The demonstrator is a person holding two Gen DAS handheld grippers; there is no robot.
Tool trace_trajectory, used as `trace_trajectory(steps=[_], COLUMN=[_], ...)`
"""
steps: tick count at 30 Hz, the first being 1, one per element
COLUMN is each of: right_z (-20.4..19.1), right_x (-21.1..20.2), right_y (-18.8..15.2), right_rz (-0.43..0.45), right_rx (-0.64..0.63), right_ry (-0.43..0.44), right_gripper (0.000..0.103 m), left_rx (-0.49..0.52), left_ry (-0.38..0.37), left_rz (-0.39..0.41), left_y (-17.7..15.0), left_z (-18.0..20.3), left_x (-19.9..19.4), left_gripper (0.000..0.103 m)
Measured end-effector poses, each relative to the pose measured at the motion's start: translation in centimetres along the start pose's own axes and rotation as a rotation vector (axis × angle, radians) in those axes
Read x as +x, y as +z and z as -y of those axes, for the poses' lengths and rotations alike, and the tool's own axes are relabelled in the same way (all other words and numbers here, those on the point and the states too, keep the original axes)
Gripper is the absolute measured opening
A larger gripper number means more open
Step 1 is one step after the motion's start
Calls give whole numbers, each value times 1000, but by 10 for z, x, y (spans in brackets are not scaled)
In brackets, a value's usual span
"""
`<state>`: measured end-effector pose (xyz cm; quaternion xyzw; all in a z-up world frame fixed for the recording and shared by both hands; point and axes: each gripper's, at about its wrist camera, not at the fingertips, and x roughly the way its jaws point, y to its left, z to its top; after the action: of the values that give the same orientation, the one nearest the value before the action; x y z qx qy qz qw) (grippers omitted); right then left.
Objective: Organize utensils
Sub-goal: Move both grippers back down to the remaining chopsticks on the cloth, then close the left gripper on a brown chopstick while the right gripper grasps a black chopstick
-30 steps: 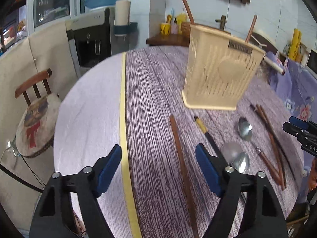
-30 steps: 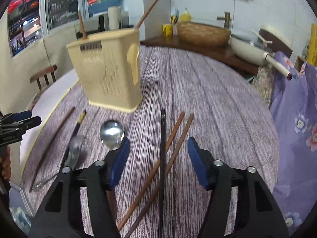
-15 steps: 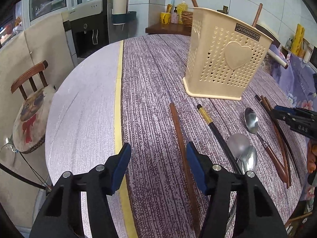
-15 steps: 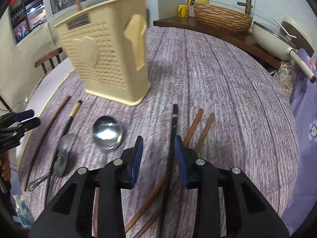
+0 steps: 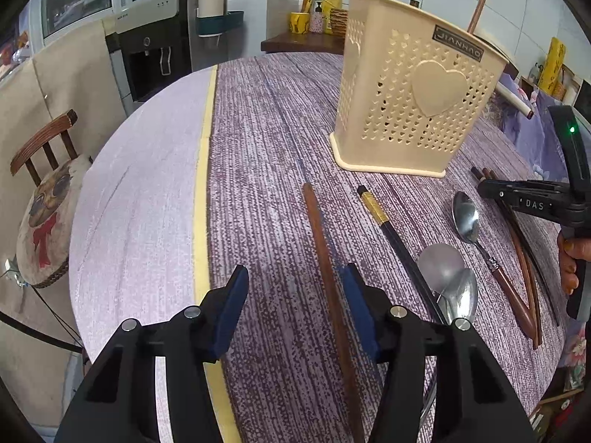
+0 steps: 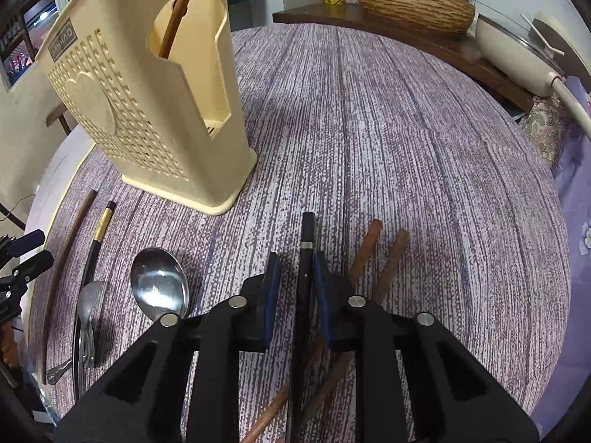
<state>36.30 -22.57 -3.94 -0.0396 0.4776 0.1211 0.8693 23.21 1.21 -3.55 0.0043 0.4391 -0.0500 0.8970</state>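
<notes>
Black chopstick [image 6: 306,254] lies between the closing right tool [image 6: 295,277], seemingly touching one pad.

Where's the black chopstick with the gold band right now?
In the left wrist view, the gold-banded black chopstick lies on the table right of centre, between the brown chopstick and the spoons.

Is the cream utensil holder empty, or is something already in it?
Not empty. The holder stands upright on the table, and a brown chopstick shows through its side cutout. A second brown stick pokes above its rim.
</notes>
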Motion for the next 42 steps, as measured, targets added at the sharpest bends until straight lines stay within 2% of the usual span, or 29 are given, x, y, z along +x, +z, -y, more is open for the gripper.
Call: trace_trajectory(steps=[6,19,25,31,42], right_z=[-9,-12,-10,-5,6], right_x=[-3,-9,-8,-5,-11], right_y=[-4,-10,-6,-2,-2], right_rz=[-29,-42,-43,-36,8], right_rx=[8,14,20,31,86], right_ry=[-25,-38,-40,-38,40], right_gripper=[17,17,17,9,8], left_rx=[25,50,57,51,29], left_ry=[4,56,79,87,67], left_rz=[-38,-55,-67,-65,-41], left_y=[8,39,47,48,49], left_z=[10,26,29,29,27], left_x=[16,41,46,46,37], left_gripper=[43,25,10,9,9])
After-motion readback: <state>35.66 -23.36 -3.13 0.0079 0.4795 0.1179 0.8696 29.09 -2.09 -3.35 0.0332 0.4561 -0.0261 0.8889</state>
